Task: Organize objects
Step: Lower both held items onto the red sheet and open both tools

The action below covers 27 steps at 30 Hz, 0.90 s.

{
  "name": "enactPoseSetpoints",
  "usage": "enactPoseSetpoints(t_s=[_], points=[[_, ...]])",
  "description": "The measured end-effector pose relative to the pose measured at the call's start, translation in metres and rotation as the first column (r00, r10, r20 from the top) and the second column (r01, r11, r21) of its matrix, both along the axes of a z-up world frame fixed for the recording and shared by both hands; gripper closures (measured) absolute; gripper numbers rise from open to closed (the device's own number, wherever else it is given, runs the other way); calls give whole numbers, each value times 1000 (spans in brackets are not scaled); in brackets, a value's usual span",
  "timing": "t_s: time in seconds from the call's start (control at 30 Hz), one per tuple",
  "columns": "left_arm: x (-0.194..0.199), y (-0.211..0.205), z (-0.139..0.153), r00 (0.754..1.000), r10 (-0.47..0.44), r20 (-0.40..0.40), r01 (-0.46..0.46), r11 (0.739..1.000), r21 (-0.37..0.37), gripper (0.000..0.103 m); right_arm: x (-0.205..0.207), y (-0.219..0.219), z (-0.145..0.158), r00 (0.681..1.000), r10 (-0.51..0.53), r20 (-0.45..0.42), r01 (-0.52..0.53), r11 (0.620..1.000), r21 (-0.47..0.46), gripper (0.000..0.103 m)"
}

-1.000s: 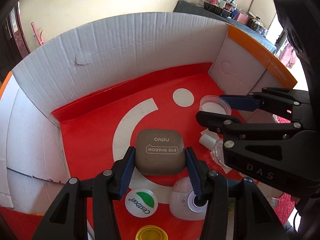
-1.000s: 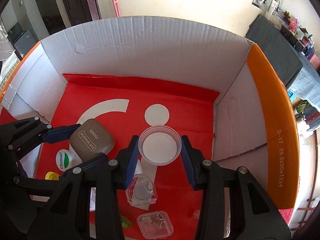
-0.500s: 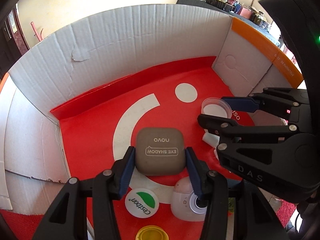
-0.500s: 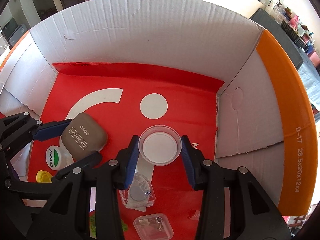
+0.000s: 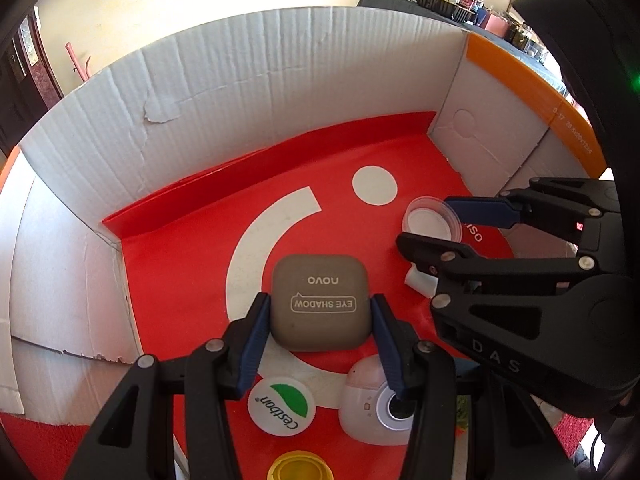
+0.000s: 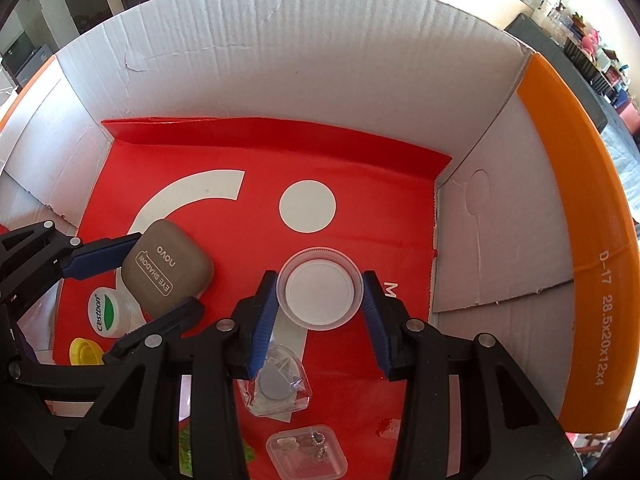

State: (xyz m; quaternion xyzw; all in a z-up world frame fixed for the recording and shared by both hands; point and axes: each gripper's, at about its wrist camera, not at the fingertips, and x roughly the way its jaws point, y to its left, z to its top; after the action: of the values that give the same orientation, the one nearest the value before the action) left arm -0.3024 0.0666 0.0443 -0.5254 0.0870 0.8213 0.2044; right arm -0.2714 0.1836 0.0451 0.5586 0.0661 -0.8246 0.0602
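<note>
A taupe "EYE SHADOW" case [image 5: 320,304] sits between the blue pads of my left gripper [image 5: 320,322], which is shut on its two sides. My right gripper [image 6: 320,306] is shut on a round clear container with a white lid [image 6: 320,292]. Both point steeply down over the red floor of a white cardboard box [image 6: 320,60]. The left wrist view shows the right gripper [image 5: 424,222] to the right with the container [image 5: 430,220] in its fingers. The case [image 6: 168,272] shows at the left of the right wrist view.
On the box floor near me lie a white Cestbon jar [image 5: 282,406], a yellow cap [image 5: 298,470], a white-pink round device [image 5: 376,404], a clear bag of grey discs [image 6: 276,384] and a small clear square case [image 6: 306,454]. An orange flap [image 6: 580,240] edges the right wall.
The right gripper has sunk a little deeper into the box with the container still in its pads. The left gripper and the case have hardly shifted.
</note>
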Motion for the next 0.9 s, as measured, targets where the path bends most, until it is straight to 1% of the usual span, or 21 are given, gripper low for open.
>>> enactPoseSetpoints(t_s=[0.33, 0.5, 0.53, 0.63, 0.9], points=[[0, 8, 2, 1000, 5, 1, -5, 1000, -1, 51, 19, -23, -1, 1000, -2, -4, 2, 1000, -5, 62], [0, 12, 0, 1000, 8, 1, -8, 1000, -2, 51, 24, -27, 3, 1000, -2, -11, 2, 1000, -5, 62], [0, 12, 0, 1000, 10, 0, -10, 1000, -3, 51, 18, -18, 3, 1000, -2, -12, 2, 1000, -5, 62], [1, 10, 1, 1000, 11, -6, -11, 1000, -5, 50, 23, -21, 5, 1000, -1, -17, 1, 1000, -6, 59], [11, 7, 7, 999, 22, -32, -22, 1000, -3, 49, 41, -31, 19, 999, -3, -46, 2, 1000, -20, 58]])
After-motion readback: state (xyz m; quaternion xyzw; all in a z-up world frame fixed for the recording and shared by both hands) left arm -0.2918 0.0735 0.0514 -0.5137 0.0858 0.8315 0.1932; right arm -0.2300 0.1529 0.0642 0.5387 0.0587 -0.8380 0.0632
